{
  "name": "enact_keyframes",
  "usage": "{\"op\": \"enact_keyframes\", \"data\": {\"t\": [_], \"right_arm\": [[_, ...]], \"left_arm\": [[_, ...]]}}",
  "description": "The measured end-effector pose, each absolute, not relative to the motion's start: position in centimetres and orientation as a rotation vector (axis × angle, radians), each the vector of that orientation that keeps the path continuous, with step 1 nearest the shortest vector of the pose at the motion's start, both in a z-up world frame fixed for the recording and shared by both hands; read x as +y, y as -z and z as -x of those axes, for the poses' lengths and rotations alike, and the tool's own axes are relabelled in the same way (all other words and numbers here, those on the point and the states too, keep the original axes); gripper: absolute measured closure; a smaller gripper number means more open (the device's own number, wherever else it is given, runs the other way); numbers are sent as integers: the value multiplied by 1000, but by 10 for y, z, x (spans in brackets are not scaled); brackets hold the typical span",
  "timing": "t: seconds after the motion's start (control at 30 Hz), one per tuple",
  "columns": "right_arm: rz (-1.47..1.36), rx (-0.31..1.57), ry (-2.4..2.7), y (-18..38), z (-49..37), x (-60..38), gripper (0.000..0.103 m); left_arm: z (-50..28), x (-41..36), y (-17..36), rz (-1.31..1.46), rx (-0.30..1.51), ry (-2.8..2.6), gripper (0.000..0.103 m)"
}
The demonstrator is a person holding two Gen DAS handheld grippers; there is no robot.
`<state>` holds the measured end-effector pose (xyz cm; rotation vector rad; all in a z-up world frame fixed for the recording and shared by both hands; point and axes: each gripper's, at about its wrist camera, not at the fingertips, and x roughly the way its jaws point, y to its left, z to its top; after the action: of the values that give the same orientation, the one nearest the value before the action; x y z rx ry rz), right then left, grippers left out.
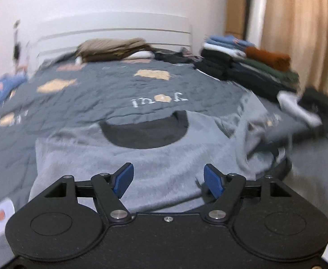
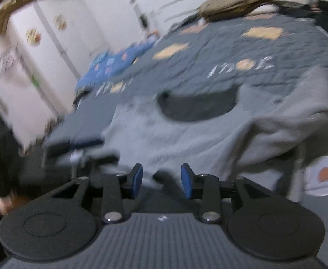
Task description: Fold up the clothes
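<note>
Lying flat: grey sweatshirt (image 1: 146,161), dark neckline.

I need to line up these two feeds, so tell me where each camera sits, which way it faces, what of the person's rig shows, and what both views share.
Left wrist: on the left gripper, looking along its open blue fingers up the bed toward the white headboard; it sees the grey shirt and the folded stacks.
Right wrist: on the right gripper, tilted, looking across the shirt toward a white wardrobe; its jaws stand apart over the hem, gripping nothing.
Shared: the shirt's dark collar, the patterned quilt, the tan pile.
</note>
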<state>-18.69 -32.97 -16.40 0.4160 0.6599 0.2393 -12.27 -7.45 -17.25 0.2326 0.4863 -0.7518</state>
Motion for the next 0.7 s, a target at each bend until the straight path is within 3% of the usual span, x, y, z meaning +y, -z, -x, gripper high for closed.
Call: {"op": "enact_keyframes", "data": {"t": [0.23, 0.7], "right_arm": [[-551, 574, -31, 166, 199, -390, 64], [-572, 591, -43, 171, 198, -391, 62]], "left_arm": [[162, -122, 205, -617, 325, 847, 35], [189, -168, 250, -975, 110, 875, 35]]}}
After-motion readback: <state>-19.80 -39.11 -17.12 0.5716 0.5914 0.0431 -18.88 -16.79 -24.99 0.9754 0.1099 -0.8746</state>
